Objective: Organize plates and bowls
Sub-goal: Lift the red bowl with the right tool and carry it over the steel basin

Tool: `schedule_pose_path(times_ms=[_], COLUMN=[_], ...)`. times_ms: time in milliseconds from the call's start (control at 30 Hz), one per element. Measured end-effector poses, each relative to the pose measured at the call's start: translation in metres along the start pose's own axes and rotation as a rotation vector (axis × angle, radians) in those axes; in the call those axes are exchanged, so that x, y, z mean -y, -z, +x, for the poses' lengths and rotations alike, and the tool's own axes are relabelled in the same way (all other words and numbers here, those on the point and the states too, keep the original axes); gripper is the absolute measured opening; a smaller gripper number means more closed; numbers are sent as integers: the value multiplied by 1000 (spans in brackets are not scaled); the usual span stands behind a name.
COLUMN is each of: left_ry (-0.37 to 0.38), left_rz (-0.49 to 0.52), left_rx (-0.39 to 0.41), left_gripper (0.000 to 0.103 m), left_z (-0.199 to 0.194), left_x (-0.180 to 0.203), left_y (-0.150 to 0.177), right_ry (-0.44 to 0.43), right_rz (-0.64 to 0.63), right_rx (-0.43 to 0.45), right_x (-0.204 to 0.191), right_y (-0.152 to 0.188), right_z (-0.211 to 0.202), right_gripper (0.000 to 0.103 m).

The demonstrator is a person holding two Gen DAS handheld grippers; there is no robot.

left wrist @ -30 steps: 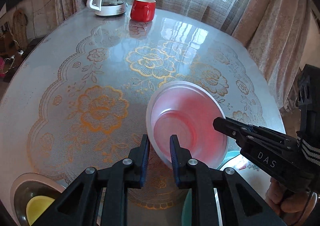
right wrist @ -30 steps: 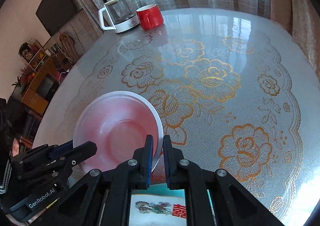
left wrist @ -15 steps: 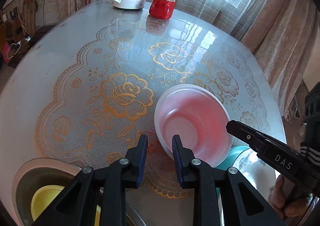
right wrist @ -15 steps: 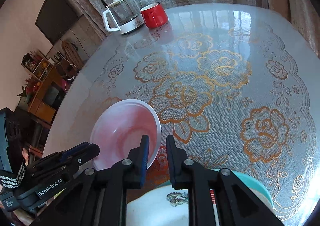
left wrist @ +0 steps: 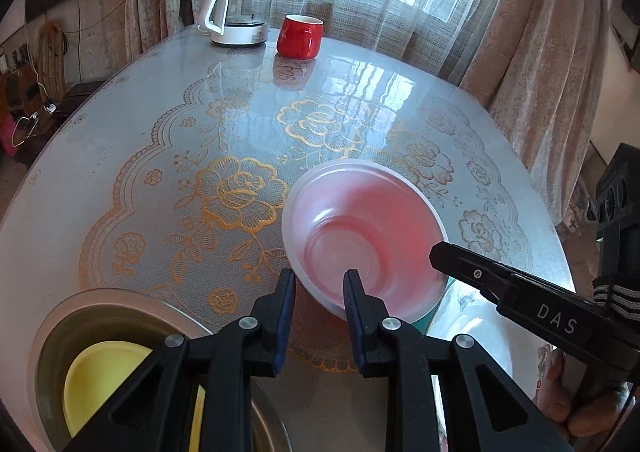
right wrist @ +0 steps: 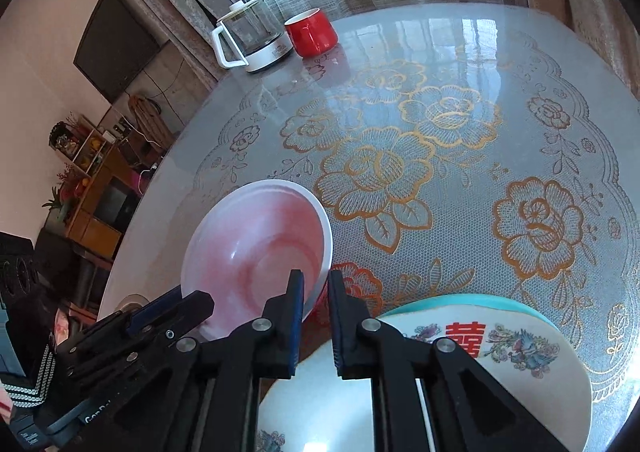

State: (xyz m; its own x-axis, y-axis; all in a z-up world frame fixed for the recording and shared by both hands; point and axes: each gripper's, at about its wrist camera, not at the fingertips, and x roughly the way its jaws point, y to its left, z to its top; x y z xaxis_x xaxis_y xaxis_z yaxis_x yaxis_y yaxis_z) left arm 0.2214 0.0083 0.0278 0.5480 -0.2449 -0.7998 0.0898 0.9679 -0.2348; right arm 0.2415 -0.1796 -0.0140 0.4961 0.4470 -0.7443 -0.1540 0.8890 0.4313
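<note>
At the near edge of the table (left wrist: 120, 123), the left gripper (left wrist: 319, 278) is straddling the near rim of the pink bowl (left wrist: 360, 236). Its jaws are standing narrow, one finger outside the wall and one inside, and they are apparently pinching it. The right gripper (right wrist: 314, 280) is clamping the same rim further round, its jaws nearly closed on it. The bowl is hanging tilted between the two tools, ahead of both and just off the tabletop.

Below the left gripper, at the near left edge, a steel bowl (left wrist: 52, 316) is holding a yellow bowl (left wrist: 100, 380). Below the right gripper, a printed plate (right wrist: 520, 348) is lying on a teal plate (right wrist: 460, 300). If the pink bowl is going in with the other bowls, the move is probably heading left, and the left hand is nearer. A glass kettle (left wrist: 240, 11) and a red mug (left wrist: 300, 35) are standing at the far edge, well apart.
</note>
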Motion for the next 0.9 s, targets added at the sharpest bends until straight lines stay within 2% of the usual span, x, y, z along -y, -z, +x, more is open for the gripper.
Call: schedule_pose_path(times_ms=[633,900], left_ry=[-2,-12], left_rz=[36,29], left_rx=[128,143], left_gripper=[25,25], left_z=[-67,-85], left_x=[-1,-11], left_y=[39,59], right_ry=[-70,-104], right_rz=[-33,-36], right_rx=[135,137], right_x=[-32,-45], right_y=[40,58], right_z=[-57,-59], right_gripper=[12,12])
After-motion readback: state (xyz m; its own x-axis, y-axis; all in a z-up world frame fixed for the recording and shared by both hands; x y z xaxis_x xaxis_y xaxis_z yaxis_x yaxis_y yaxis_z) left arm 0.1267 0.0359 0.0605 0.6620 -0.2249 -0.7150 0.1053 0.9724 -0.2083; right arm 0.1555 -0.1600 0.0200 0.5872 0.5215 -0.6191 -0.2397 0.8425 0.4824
